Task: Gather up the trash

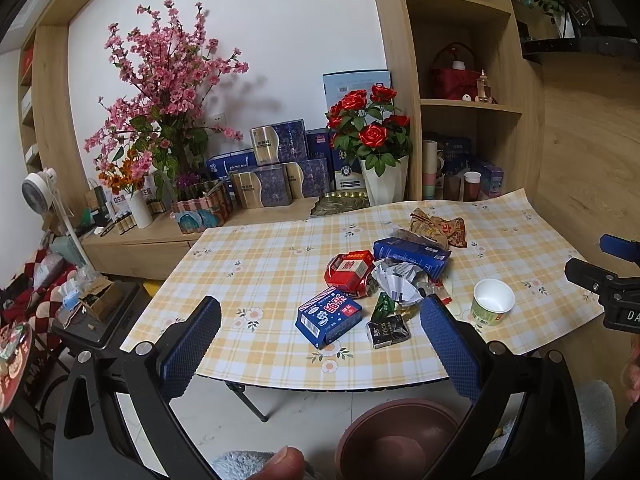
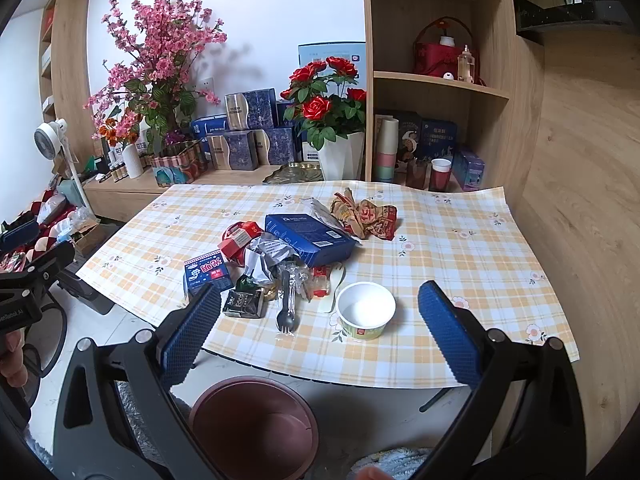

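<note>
Hovering short of the counter point(image 1: 260, 264), the left tongs point(image 1: 320, 332) gape wide, gripping nothing; between their tips lie a blue box point(image 1: 329, 316) and a black packet point(image 1: 389, 332). The right tongs point(image 2: 320, 320) are likewise spread and empty, a fork point(image 2: 286, 304) and paper cup point(image 2: 366, 316) between them. Below both sits a brown bin point(image 2: 256, 428).

Trash pile point(image 2: 288, 256) lying mid-table point(image 2: 460, 264), paper cup point(image 2: 366, 311) standing near the front edge, to the pile's right, bin point(image 2: 254, 426) sitting on the floor before the table's front edge
</note>
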The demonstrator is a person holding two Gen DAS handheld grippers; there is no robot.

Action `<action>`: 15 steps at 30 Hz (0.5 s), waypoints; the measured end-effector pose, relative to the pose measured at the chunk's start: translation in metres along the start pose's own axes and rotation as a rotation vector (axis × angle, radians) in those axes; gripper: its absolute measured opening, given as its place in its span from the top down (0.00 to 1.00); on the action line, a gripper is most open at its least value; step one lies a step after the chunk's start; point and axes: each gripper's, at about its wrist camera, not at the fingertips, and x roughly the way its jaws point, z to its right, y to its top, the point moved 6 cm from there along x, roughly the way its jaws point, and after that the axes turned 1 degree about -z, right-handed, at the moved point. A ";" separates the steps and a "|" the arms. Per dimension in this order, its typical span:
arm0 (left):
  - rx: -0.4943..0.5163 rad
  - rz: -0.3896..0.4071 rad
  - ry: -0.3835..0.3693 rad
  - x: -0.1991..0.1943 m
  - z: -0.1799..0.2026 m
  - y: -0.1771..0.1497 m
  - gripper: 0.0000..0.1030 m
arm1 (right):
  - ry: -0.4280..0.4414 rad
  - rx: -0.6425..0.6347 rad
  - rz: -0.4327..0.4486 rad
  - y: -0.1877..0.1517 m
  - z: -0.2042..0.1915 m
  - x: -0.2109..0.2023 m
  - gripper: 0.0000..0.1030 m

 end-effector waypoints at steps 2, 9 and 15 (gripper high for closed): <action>-0.001 -0.001 0.001 0.001 -0.001 0.000 0.05 | -0.002 0.001 0.000 0.000 0.000 0.000 0.06; -0.016 -0.008 -0.001 0.005 -0.004 0.000 0.05 | -0.003 0.000 -0.001 0.002 0.003 0.001 0.06; -0.020 -0.009 -0.002 0.005 -0.005 0.000 0.05 | -0.005 -0.001 0.000 0.002 0.004 -0.001 0.06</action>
